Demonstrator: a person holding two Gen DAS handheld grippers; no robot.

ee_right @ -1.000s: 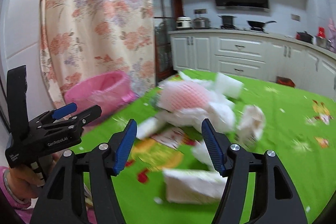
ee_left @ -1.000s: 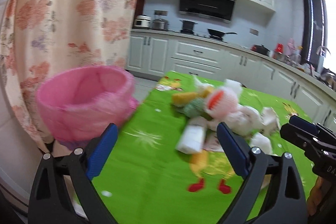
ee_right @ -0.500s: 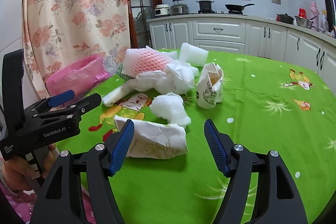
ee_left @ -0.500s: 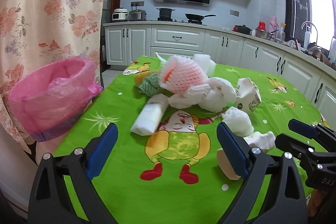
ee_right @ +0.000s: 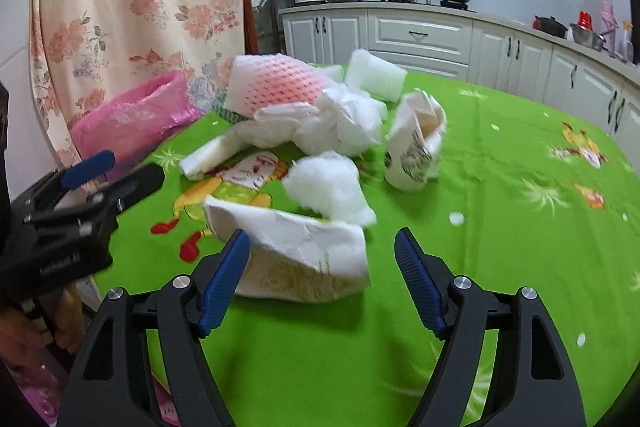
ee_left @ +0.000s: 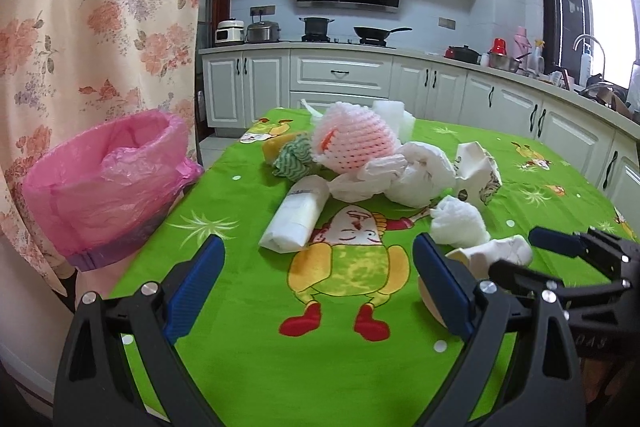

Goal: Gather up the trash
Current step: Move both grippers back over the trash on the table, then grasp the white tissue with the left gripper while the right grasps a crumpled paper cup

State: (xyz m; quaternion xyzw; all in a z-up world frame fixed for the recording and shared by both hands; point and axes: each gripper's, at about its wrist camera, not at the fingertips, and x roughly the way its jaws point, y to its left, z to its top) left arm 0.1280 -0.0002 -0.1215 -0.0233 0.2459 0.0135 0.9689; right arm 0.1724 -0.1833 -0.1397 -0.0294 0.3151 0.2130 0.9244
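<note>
White paper cup: the squashed white paper cup (ee_right: 296, 259) is lying on its side on the green cartoon tablecloth (ee_right: 500, 227), right in front of the right gripper (ee_right: 322, 283).
Right claw: its blue pads have just been opening; they are standing wide apart, with the near end of the cup between them but not squeezed.
Left claw: the left gripper (ee_left: 316, 287) is hanging open over the cloth, holding nothing.
Bin: the pink plastic-bag-lined bin (ee_left: 108, 183) is sitting at the table's left edge, well apart from the cup.
Slip risk: the cup is soft and bent, so it may be squashing flatter and sliding out when squeezed.
Bump risk: the white tissue ball (ee_right: 328, 187) is touching the cup and may get dragged along.
</note>
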